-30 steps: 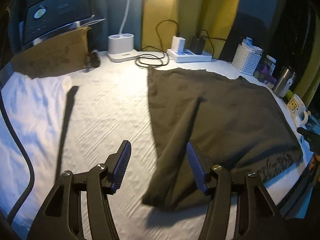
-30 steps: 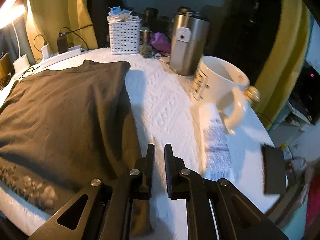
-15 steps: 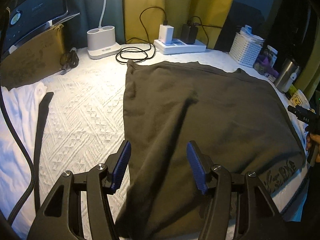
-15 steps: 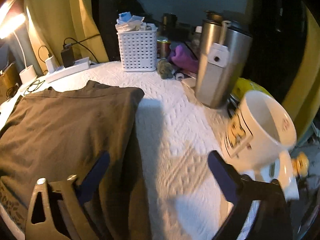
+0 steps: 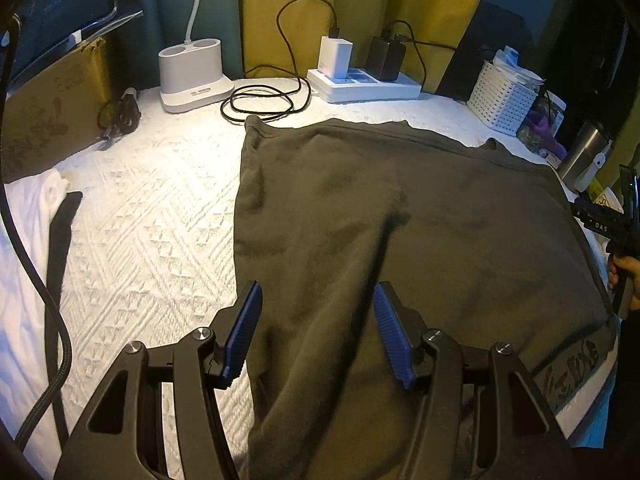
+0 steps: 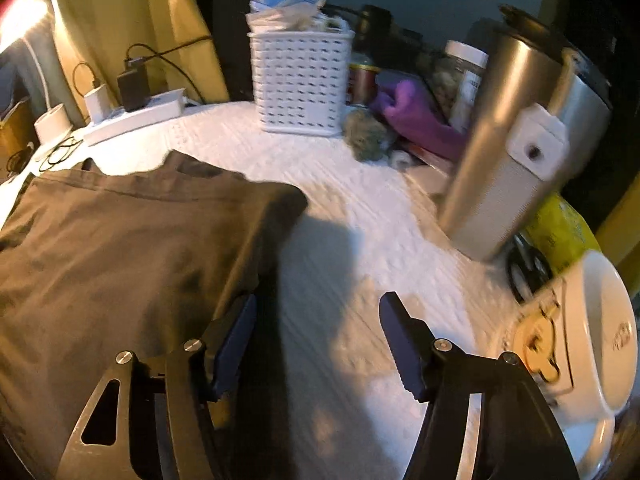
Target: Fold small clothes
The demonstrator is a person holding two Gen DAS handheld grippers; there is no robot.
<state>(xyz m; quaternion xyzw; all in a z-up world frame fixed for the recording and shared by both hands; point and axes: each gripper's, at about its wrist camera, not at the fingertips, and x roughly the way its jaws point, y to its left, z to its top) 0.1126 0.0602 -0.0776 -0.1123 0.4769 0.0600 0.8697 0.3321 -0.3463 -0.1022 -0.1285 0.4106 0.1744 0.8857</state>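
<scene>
Dim room: yellow curtains (image 5: 404,4) behind a white textured tabletop (image 5: 160,216), lit warmly by a lamp (image 6: 16,20) at left.

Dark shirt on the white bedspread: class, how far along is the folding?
Done: the dark shirt lies spread flat, and a white garment is set aside. In hand: nothing; the left gripper hangs over the shirt's near left part, the right gripper beside its right edge, its jaws having just been closing, nothing between them. Left: this shirt's folds.
</scene>
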